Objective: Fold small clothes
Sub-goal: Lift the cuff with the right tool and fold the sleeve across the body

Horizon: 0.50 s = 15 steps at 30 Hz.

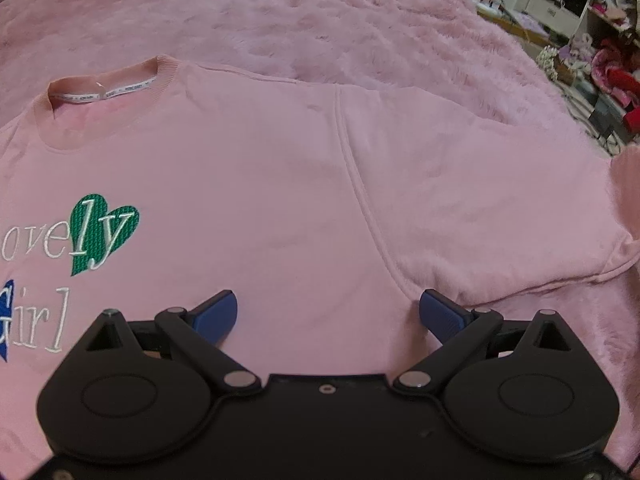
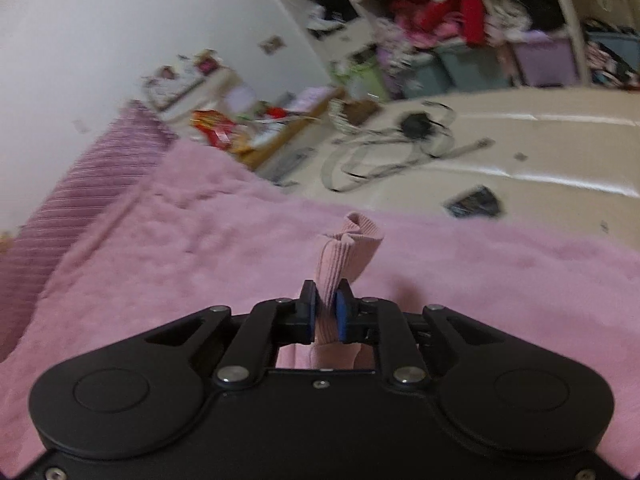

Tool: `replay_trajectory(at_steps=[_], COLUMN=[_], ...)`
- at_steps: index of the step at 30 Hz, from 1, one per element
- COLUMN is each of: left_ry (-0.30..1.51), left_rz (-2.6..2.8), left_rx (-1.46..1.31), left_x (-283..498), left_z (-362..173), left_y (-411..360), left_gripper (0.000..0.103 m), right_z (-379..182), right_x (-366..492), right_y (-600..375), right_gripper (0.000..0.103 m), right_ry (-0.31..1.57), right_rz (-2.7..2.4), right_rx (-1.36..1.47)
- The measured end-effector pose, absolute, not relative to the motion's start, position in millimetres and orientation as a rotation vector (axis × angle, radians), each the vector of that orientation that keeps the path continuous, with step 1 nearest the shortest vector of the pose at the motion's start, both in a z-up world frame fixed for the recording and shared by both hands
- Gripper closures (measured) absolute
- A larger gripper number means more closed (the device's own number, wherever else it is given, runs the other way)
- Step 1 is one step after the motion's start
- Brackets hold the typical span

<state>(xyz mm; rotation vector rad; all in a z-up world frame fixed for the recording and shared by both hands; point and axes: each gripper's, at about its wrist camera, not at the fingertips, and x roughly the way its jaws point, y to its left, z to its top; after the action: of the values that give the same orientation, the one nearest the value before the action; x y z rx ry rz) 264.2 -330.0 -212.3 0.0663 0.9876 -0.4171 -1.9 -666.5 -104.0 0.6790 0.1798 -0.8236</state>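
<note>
A pink sweatshirt (image 1: 248, 184) lies flat on my pink fuzzy blanket (image 1: 280, 20), collar (image 1: 108, 92) away from me, sleeve (image 1: 480, 200) stretched rightward. My left gripper (image 1: 328, 316) hovers spread wide over it. My right gripper (image 2: 326, 308) pinches its ribbed cuff (image 2: 344, 252) (upright). Beyond, storage bins (image 2: 460, 68) hold jumbled clothes.

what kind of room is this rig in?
Most likely a bedroom in a home. The pink sweatshirt lies on a fluffy pink blanket that looks like a bed cover, and cluttered shelves with clothes and storage bins stand across the floor.
</note>
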Motion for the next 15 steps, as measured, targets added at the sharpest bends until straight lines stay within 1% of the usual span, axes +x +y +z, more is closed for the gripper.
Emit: replay_trajectory(at_steps=[9, 12, 15], left_ry=[1.003, 0.991, 0.958], left_rz=[-0.474, -0.468, -0.423], left_rx=[-0.014, -0.047, -0.083], left_x=[266.9, 260.7, 251.8], left_z=[-199.7, -184.7, -167.9], left_y=[-306.1, -275.1, -227.6], left_gripper=[0.0, 0.0, 0.0], right_z=[-39.5, -24.6, -18.1], right_x=[63.2, 91.3, 121.1], right_y=[-580.0, -541.3, -499.2], right_gripper=[0.092, 0.092, 0.092], right_ry=[0.111, 0.104, 0.114], right_rz=[-0.55, -0.445, -0.337], right_rx=[0.61, 0.588, 0.58])
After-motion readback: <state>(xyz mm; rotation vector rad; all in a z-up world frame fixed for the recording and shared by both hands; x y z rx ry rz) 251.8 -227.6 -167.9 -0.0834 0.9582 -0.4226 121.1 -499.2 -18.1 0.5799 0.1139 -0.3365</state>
